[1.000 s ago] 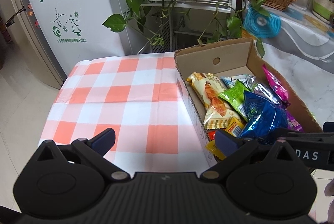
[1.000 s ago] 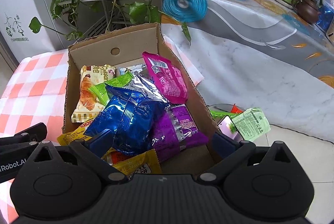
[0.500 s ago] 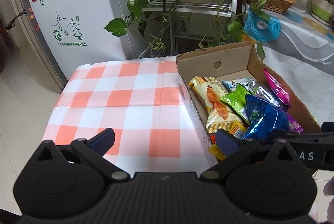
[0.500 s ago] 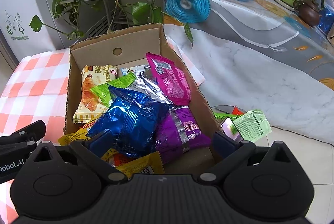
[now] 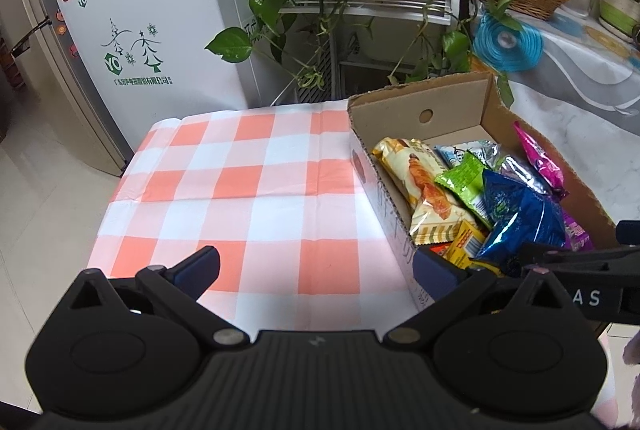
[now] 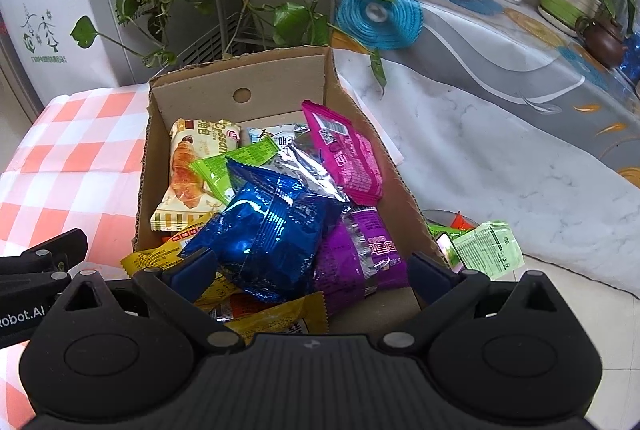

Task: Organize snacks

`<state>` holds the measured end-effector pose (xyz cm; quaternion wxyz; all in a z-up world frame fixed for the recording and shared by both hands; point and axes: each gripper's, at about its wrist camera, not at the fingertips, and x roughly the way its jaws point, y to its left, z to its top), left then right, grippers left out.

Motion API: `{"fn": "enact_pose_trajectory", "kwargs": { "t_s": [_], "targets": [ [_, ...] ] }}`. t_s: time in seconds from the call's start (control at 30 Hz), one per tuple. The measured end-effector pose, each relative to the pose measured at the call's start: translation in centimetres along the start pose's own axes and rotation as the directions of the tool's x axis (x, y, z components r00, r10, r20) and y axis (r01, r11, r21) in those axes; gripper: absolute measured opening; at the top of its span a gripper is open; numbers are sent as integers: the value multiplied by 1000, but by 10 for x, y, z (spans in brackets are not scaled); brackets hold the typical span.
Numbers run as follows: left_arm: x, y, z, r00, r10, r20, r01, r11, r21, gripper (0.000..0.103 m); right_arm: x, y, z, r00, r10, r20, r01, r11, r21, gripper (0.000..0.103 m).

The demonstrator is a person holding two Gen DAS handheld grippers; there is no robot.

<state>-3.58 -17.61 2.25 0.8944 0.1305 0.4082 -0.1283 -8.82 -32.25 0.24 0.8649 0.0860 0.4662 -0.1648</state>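
Hovering left gripper [image 5: 316, 264]: fingers spread wide and empty, above the orange-and-white checked bench [image 5: 248, 189], beside the box's left wall.
Right gripper [image 6: 308, 268]: fingers wide apart, holding nothing, over the box's near end.
Brown cardboard box [image 6: 276, 85]: on the bench's right side, full of snacks.
Shiny blue foil packet [image 6: 272, 230]: topmost in the box, between the right gripper's fingers but not pinched.
Cream croissant packet [image 6: 188, 173]: against the box's left wall.

Left hand-held gripper [image 5: 316, 270] and right hand-held gripper [image 6: 308, 268], both agape, empty.
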Motion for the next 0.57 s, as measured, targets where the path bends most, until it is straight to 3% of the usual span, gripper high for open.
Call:
{"fn": "enact_pose_trajectory", "kwargs": {
  "t_s": [0.57],
  "targets": [
    [-5, 42, -19, 998, 56, 2, -56, 998, 34, 102, 0, 52, -5, 999, 49, 20, -44, 981, -186, 103]
  ]
}}
